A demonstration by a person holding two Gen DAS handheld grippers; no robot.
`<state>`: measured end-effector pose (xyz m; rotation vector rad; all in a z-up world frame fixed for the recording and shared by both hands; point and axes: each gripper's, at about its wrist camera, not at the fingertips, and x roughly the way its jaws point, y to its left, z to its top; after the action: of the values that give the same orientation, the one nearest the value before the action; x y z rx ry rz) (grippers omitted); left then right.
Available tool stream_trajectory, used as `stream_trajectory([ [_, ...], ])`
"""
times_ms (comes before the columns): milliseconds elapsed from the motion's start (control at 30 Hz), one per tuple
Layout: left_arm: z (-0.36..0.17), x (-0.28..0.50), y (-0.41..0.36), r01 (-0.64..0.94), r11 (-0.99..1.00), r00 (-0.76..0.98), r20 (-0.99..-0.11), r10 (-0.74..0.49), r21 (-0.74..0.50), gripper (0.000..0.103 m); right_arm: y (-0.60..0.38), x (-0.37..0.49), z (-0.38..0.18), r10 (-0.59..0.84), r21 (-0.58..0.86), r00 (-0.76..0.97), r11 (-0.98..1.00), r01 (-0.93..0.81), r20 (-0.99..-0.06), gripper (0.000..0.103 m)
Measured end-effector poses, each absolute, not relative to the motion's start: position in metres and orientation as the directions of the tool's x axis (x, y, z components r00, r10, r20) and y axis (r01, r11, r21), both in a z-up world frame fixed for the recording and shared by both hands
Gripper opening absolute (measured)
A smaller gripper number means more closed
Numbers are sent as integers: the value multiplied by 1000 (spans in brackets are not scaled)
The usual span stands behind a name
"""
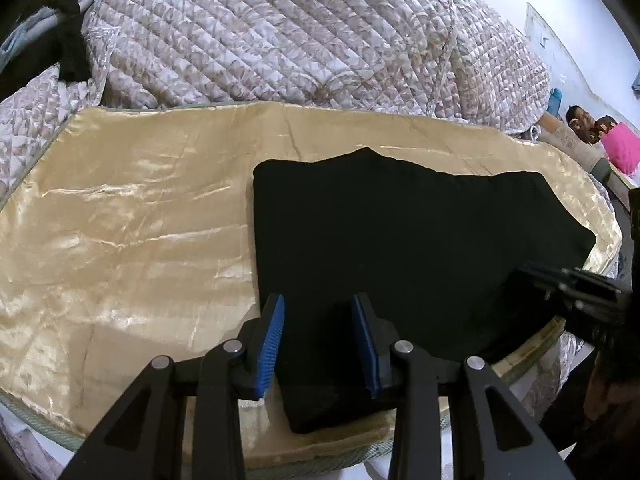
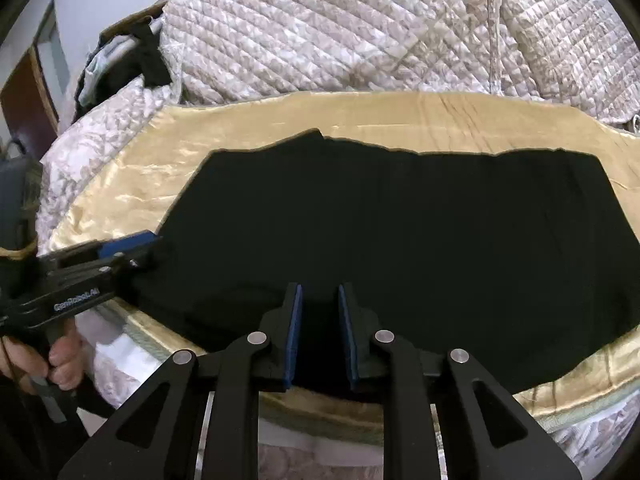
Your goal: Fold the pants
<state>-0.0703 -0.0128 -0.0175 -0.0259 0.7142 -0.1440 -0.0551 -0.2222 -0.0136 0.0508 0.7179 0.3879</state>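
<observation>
Pants (image 2: 400, 240), a flat black fabric slab already doubled over, lay on the shiny gold satin cloth (image 1: 120, 220), long axis running left to right across both grippers. The left gripper (image 1: 318, 344) stood spread over the pants' left near corner; the right gripper (image 2: 319, 332), also spread and gripping nothing, hovered at the near edge. Only the left wrist view showed the bare cloth left of the pants; only the right wrist view showed their full width.
</observation>
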Motion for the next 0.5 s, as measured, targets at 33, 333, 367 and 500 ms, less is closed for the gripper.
stream_trajectory([
  [33,-17,-70,-11,120,989,746,-650,-144,-81,38,-227,-54,-13,348,179,694,935,-306,-630,19],
  [333,-11,-69,5,74,989,759,-636,-139,-127,38,-246,-53,-9,339,236,725,940,-245,-599,19],
  [367,-12,-68,4,79,989,756,-639,-140,-124,38,-244,-52,-9,341,229,722,940,-252,-602,19],
  [500,-17,-66,-1,100,989,734,-663,-148,-109,38,-250,-52,-13,332,243,716,943,-229,-614,19],
])
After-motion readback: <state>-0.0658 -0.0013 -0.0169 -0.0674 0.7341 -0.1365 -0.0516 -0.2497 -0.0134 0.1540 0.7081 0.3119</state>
